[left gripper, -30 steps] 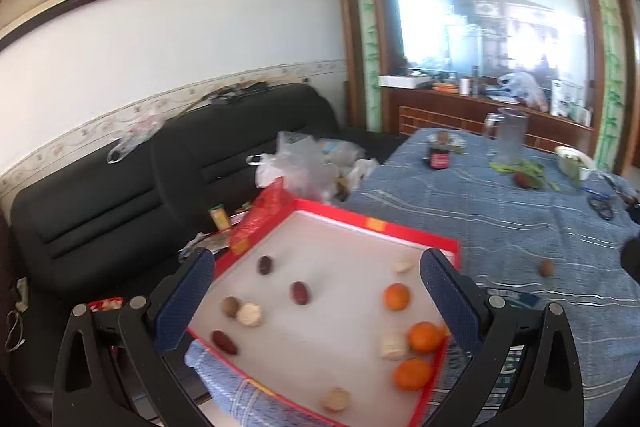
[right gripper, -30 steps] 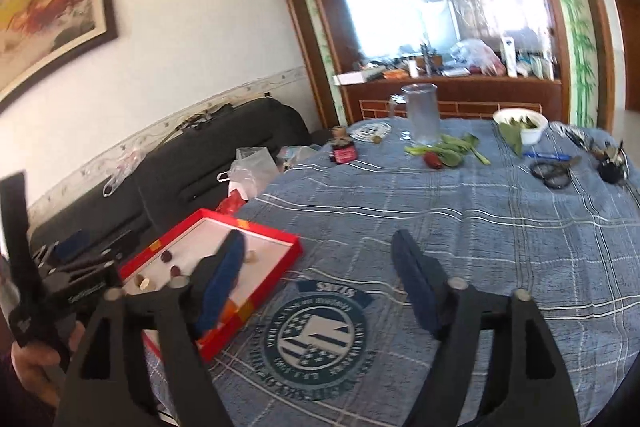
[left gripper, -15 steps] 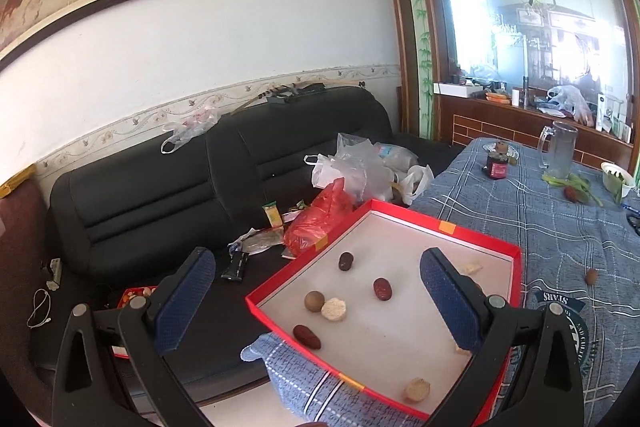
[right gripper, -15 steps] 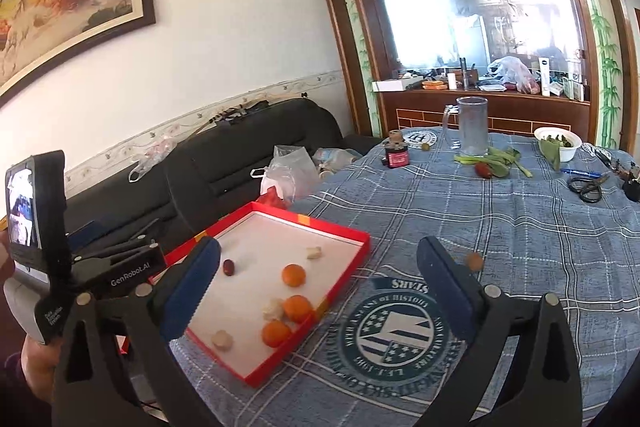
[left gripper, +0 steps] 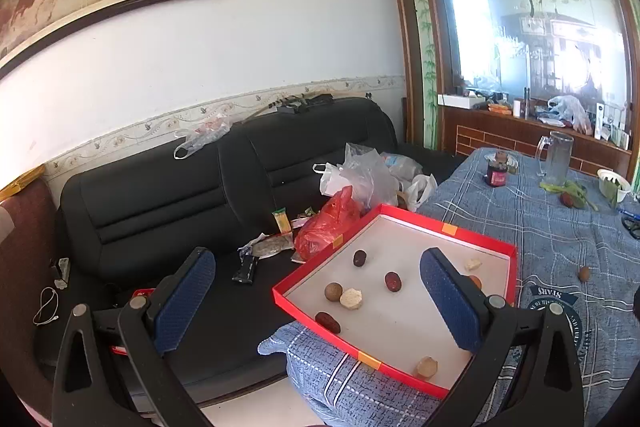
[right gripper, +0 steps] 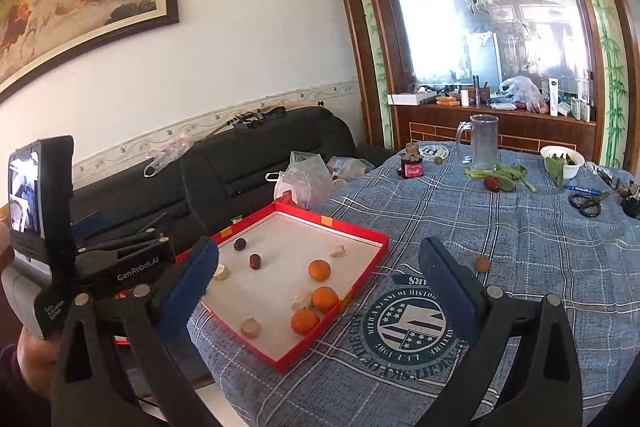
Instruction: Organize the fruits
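On the table's (right gripper: 520, 267) near corner sits the red tray (right gripper: 362, 259) holding three oranges (right gripper: 319, 270), dates and pale pieces; one brown fruit (right gripper: 481, 263) lies outside. Both grippers (left gripper: 316, 291) (right gripper: 318, 283) gape wide, empty.

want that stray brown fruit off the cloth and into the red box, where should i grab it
Grip the small brown fruit across its widest part, coming down from above with a finger on either side. It is round, lies alone on the blue cloth beside the red box, and could roll if nudged sideways.
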`<control>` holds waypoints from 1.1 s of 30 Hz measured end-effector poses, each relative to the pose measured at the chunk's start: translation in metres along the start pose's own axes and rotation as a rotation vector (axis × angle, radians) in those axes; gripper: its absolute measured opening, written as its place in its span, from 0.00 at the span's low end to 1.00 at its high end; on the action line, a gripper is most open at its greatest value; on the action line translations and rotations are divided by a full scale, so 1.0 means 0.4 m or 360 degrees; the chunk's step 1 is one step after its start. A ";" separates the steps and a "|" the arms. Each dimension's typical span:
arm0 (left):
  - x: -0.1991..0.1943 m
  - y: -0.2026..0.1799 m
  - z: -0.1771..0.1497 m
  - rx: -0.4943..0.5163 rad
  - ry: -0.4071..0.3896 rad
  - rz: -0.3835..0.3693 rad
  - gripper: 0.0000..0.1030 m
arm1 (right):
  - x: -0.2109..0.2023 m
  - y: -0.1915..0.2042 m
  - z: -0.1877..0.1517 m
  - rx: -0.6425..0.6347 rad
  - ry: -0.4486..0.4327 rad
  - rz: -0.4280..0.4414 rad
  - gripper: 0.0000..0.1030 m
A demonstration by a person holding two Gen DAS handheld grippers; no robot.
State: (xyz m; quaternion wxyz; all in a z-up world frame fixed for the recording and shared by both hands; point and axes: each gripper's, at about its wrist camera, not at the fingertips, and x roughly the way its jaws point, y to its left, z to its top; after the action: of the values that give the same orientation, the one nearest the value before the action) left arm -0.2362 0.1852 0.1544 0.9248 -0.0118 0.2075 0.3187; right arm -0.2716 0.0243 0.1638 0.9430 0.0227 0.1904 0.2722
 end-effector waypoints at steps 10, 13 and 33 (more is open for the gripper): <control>-0.017 0.010 -0.001 -0.0019 -0.0023 -0.0002 1.00 | -0.020 0.015 -0.005 -0.0032 -0.0010 -0.0004 0.98; -0.018 0.013 -0.003 -0.0022 -0.0020 -0.0005 1.00 | -0.021 0.018 -0.007 -0.0033 -0.0004 -0.0002 0.98; -0.023 0.017 -0.016 -0.0035 -0.0018 -0.0020 1.00 | 0.001 0.031 -0.016 -0.0041 0.0054 -0.0016 0.98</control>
State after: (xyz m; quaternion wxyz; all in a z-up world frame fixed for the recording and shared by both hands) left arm -0.2492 0.1841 0.1530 0.9277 -0.0214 0.1986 0.3154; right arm -0.2799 0.0347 0.1597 0.9411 0.0051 0.2029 0.2703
